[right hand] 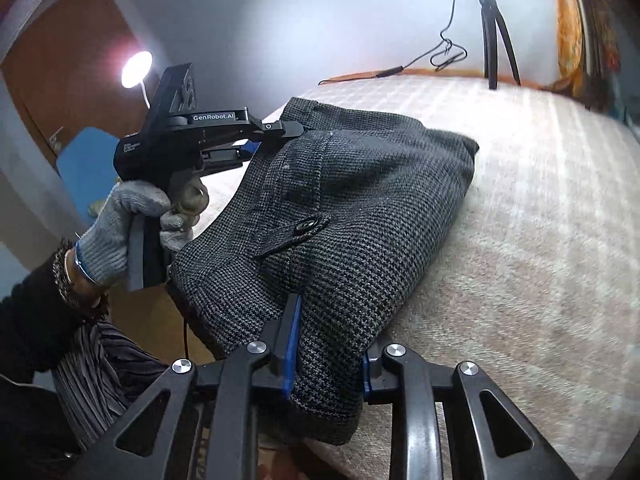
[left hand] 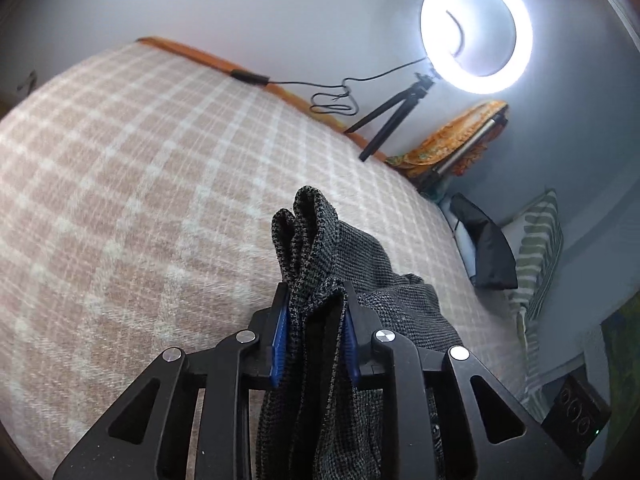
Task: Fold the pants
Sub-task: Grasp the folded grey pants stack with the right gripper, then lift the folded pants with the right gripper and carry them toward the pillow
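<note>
Dark grey woven pants [right hand: 360, 200] lie bunched on a checked beige bedspread [right hand: 540, 240], a button tab showing on top. My right gripper [right hand: 332, 344] is shut on the near edge of the pants, blue pads pressing the cloth from both sides. My left gripper [left hand: 314, 312] is shut on a bunched fold of the pants [left hand: 312, 240], which sticks up past its fingertips and hangs down between its arms. In the right wrist view the left gripper [right hand: 292, 130] bites the far left edge of the pants, held by a hand in a grey glove [right hand: 120, 232].
A ring light [left hand: 476, 28] on a small black tripod [left hand: 392, 116] stands at the bed's far edge with a trailing cable. Pillows and a dark bag [left hand: 488, 252] lie at the right. A wooden door [right hand: 68, 92] is on the left.
</note>
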